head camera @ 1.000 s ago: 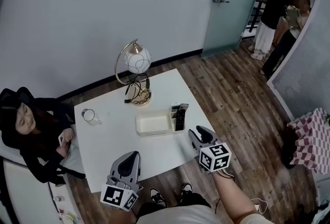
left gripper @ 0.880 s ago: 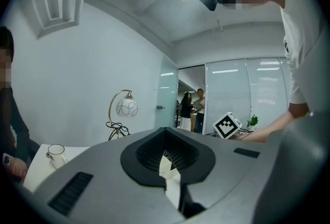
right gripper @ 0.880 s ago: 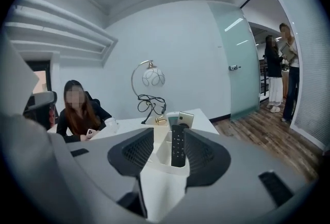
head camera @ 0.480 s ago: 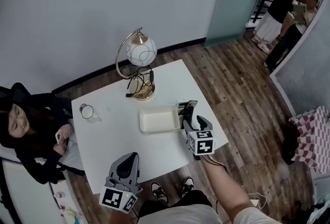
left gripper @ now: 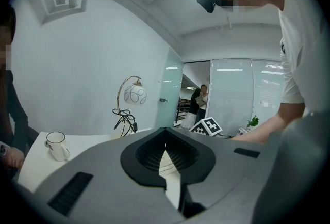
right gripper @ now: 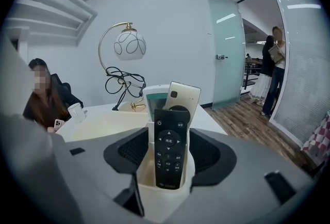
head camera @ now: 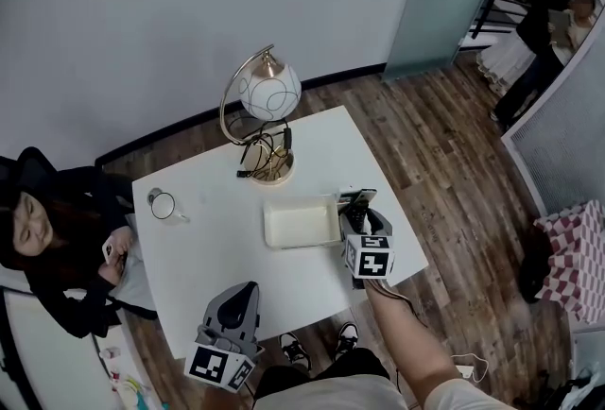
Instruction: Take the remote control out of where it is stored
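Black remote control point(right gripper: 169, 145) is standing in cream holder point(right gripper: 154, 197) on white surface point(head camera: 217, 238). Right hand-held gripper point(right gripper: 171, 163), jaws just been opening wide, is straddling both, not gripping. Left hand-held gripper point(left gripper: 166, 158) is hovering closed, empty.

On my head view the right gripper point(head camera: 359, 221), jaws just opening around the holder point(right gripper: 162, 201) at the table's right edge, covers most of it. In its own view, the black remote control point(right gripper: 169, 148) hides the lower parts of a white device point(right gripper: 153, 98) and a beige remote point(right gripper: 184, 96) behind it.
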A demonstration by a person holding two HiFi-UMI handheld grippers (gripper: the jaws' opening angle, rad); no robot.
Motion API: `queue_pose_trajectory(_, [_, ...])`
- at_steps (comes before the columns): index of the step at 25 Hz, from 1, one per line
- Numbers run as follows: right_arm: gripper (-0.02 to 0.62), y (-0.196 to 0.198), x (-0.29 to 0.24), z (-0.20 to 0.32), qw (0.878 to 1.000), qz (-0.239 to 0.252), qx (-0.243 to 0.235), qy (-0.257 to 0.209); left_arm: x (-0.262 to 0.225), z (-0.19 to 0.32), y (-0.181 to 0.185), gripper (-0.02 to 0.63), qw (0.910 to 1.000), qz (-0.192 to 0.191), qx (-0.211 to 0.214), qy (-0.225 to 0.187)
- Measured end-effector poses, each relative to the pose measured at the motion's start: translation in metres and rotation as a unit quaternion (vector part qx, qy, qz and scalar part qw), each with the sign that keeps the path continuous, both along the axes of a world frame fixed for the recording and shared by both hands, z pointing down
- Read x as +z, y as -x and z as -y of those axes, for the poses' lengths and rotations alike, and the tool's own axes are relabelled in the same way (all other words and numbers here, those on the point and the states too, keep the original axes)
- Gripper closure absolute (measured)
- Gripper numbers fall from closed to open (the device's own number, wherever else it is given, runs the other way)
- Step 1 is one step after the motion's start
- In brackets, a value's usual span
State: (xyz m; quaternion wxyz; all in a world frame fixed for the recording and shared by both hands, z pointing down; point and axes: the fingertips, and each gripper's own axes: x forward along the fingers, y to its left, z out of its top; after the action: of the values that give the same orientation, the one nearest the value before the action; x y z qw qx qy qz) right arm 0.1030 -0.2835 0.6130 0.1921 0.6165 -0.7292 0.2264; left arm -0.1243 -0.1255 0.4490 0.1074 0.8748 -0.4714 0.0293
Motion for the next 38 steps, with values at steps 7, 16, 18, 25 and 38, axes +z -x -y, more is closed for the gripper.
queue_pose_trajectory(7, [0.387, -0.007, 0.003, 0.005, 0.999, -0.014, 0.028, 0.003, 0.001, 0.009, 0.002, 0.6, 1.0, 0.0, 0.003, 0.001])
queue_pose_trajectory(16, [0.393, -0.017, -0.042, -0.015, 0.998, 0.006, 0.013, -0.06, -0.004, 0.008, -0.003, 0.6, 1.0, -0.002, 0.004, -0.005])
queue_pose_trajectory(18, [0.393, -0.019, -0.056, -0.021, 0.997, 0.011, 0.004, -0.076, -0.006, 0.007, -0.005, 0.6, 1.0, -0.002, 0.005, -0.007])
queue_pose_trajectory(25, [0.394, -0.011, -0.096, -0.053, 0.993, 0.012, -0.045, -0.112, -0.008, 0.001, -0.01, 0.6, 0.9999, -0.003, 0.005, -0.013])
queue_pose_trajectory(38, [0.394, 0.032, -0.035, -0.129, 0.986, 0.008, -0.168, 0.01, -0.01, -0.011, -0.004, 0.6, 0.9998, -0.004, -0.008, -0.016])
